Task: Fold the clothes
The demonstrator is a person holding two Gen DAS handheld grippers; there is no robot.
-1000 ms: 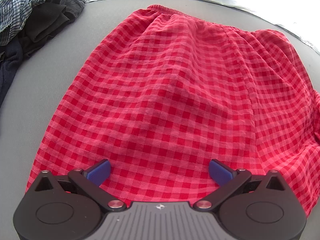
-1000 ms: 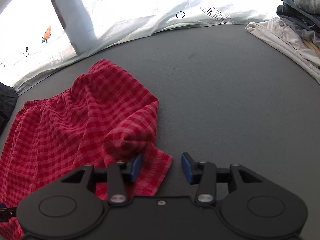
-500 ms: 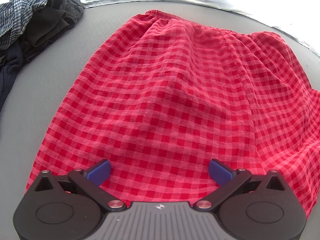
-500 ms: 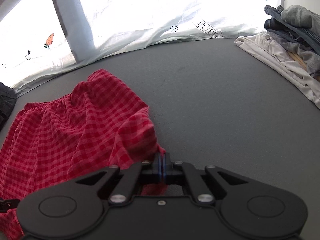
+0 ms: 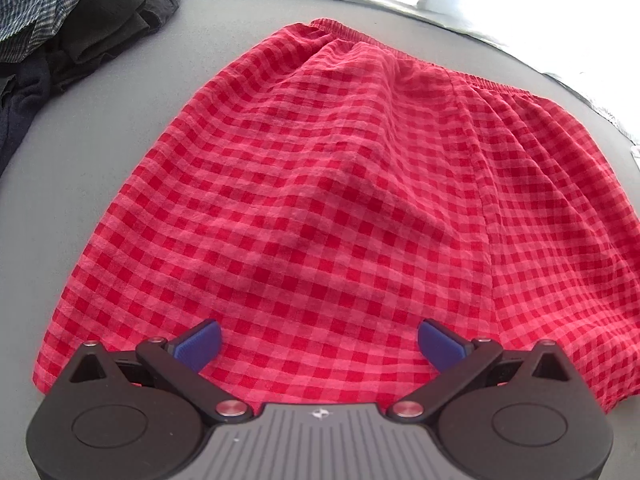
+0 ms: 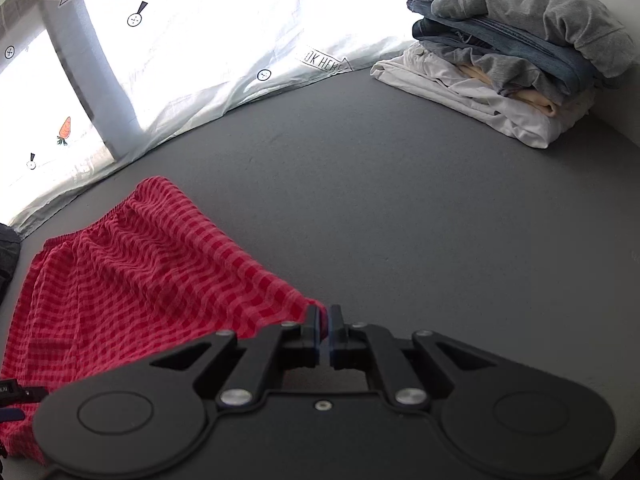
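The red checked shorts lie spread on the grey table — the right claw pinches their near right corner, lifting it. The left claw hangs wide above the near hem, gripping nothing.

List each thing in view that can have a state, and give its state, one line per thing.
Red checked shorts: spread on the grey surface, unfolded, one corner lifted.
Right gripper: shut on that corner.
Left gripper: open over the hem, gripping nothing.
Dark clothes heap: crumpled, unfolded.
Stack of clothes: folded, piled.
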